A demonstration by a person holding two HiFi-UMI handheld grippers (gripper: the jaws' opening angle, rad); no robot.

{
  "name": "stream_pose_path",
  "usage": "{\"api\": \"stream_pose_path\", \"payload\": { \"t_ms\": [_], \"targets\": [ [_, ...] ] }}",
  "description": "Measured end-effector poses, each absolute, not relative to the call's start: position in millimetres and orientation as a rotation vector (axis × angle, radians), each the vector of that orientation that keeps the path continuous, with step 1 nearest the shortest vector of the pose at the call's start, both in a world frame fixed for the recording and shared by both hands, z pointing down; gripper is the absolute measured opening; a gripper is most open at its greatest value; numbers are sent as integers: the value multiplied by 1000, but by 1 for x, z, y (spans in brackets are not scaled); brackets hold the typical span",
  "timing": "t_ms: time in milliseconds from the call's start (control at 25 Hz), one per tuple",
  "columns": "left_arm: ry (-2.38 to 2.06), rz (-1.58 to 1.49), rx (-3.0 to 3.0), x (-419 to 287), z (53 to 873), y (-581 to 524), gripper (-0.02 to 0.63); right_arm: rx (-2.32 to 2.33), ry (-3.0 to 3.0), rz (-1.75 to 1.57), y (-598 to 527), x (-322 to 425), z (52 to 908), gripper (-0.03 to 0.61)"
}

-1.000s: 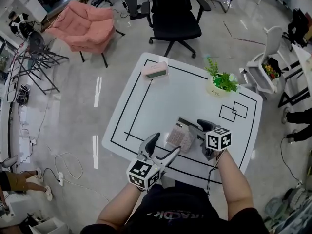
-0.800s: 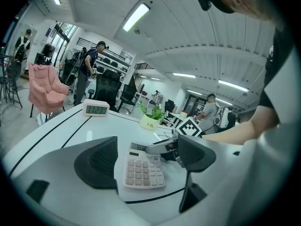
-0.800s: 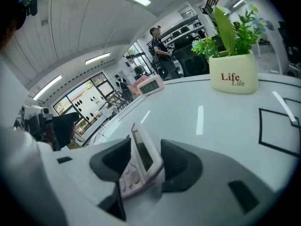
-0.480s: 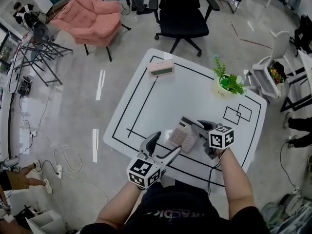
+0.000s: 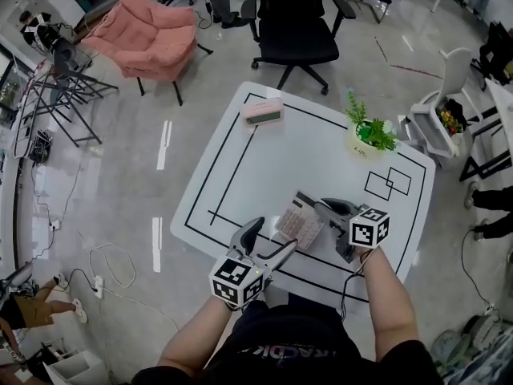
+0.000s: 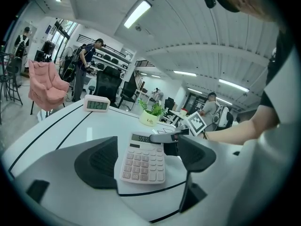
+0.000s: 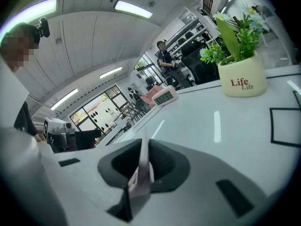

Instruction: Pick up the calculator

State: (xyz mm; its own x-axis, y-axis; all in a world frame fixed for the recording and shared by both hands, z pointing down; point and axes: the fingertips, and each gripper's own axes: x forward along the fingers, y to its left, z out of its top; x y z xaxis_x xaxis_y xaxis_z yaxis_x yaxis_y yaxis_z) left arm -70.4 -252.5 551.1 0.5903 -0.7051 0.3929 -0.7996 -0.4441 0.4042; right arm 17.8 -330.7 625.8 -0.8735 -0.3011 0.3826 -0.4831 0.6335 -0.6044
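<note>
The pale pink calculator (image 5: pixel 298 220) lies near the front of the white table (image 5: pixel 240 175), keys up. My right gripper (image 5: pixel 323 210) comes in from its right, and its jaws are closing on that edge. In the right gripper view the calculator (image 7: pixel 140 175) stands edge-on, pinched between the dark pads of my right gripper (image 7: pixel 143 166). My left gripper (image 5: pixel 270 241) stays open just in front of it. In the left gripper view the calculator (image 6: pixel 143 163) sits between the spread jaws of my left gripper (image 6: pixel 146 146), untouched, with the right gripper's fingers (image 6: pixel 164 137) clamped on its top right corner.
A pink digital clock (image 5: pixel 262 112) stands at the table's far left corner and a potted plant (image 5: pixel 367 135) at the far right. Black tape lines mark the tabletop. A black office chair (image 5: pixel 292 30) stands beyond the table and a white cart (image 5: pixel 441 119) to its right.
My right gripper's jaws have come together on the calculator's right edge and lifted slightly. My left gripper has stayed where it was, open.
</note>
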Motion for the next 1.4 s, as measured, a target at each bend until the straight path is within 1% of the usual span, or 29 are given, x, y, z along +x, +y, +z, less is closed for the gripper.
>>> {"api": "stream_pose_path", "payload": {
  "t_ms": [280, 720, 1120, 1240, 1280, 1320, 1400],
  "targets": [
    [-1163, 238, 2272, -67, 553, -244, 391, 627, -2703, 1054, -325, 25, 602, 48],
    [-1103, 187, 2227, -63, 554, -229, 391, 434, -2887, 1016, -293, 26, 538, 48],
    [-939, 126, 2236, -43, 543, -203, 383, 291, -2954, 937, -250, 20, 493, 48],
    [-841, 104, 2246, -36, 538, -188, 343, 259, -2969, 919, -233, 16, 484, 48],
    [-803, 99, 2252, -34, 536, -182, 313, 253, -2973, 912, -227, 15, 481, 48],
    [-764, 94, 2260, -32, 533, -176, 269, 253, -2976, 904, -222, 13, 478, 48],
    [-690, 83, 2268, -28, 528, -164, 208, 267, -2979, 890, -212, 12, 474, 48]
  ]
}}
